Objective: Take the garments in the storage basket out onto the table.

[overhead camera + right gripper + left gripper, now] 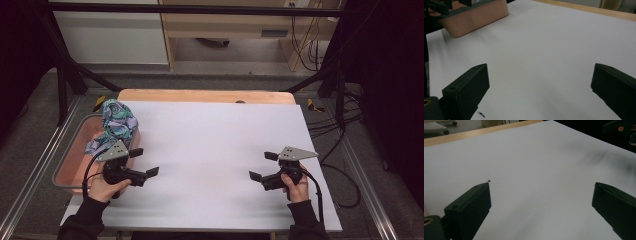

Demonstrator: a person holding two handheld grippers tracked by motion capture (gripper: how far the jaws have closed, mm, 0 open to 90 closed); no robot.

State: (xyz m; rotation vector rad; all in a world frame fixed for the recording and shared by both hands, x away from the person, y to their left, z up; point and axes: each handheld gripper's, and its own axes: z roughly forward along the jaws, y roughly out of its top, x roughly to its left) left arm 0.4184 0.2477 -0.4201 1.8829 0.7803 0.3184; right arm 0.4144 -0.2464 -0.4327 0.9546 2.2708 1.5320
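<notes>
**Both grippers wide apart over a bare white sheet, patterned cloth in the tub at nine o'clock**

In the high view, the pink tub [75, 165] sits off the table's left edge, at about nine o'clock from the sheet's middle. A crumpled cloth [116, 125] with a teal, purple and white pattern is heaped on the tub's far end, spilling over the rim at about eleven o'clock from the left gripper.

The left gripper [144, 161] is held in the person's left hand [102, 187] just beside the tub, low over the white sheet [215, 150]. Its jaws stand spread apart with nothing between them, pointing toward three o'clock. The cloth is near it but not touched.

Across the sheet, at about four o'clock from its middle, the right gripper [263, 165] sits in the right hand [295, 187], pointing toward nine o'clock. Its jaws are likewise spread wide and hold nothing. The two grippers are well apart, facing each other.

The right gripper view has the tub at about eleven o'clock.
</notes>
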